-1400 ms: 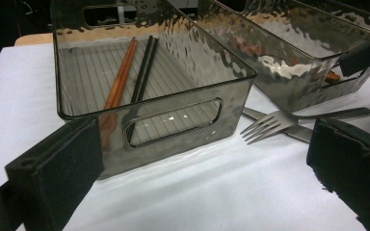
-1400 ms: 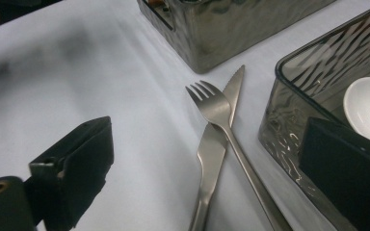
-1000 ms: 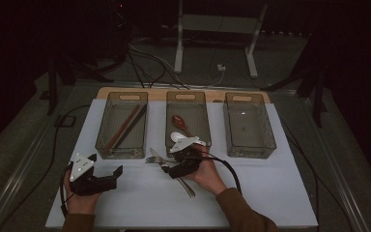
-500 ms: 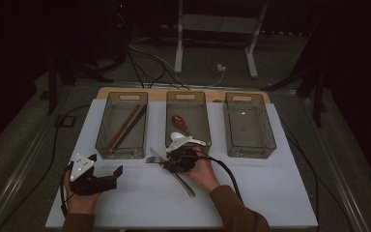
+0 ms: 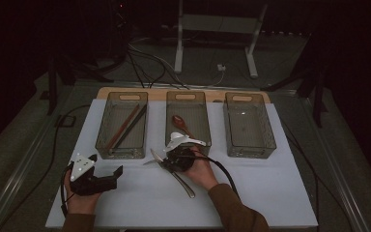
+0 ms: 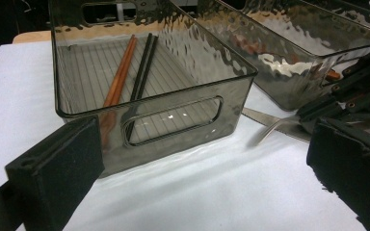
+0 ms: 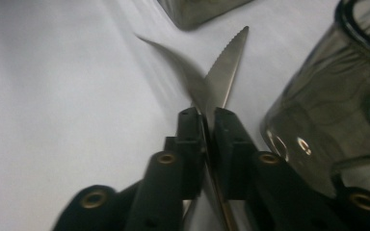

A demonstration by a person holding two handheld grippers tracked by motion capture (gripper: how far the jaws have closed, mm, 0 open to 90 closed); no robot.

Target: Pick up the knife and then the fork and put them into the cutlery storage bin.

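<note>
Gripping: right gripper [image 7: 206,122] low over the white mat [image 5: 251,193], jaws just closed, pinching the knife [image 7: 221,82] before the middle bin [image 5: 188,121].
Resting: left gripper [image 5: 107,175] spread wide, level.

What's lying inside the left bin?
The left bin holds two pairs of chopsticks, one reddish-brown, one black, lying lengthwise. Its tinted front wall blurs their near ends, so nothing more can be made out there.
</note>
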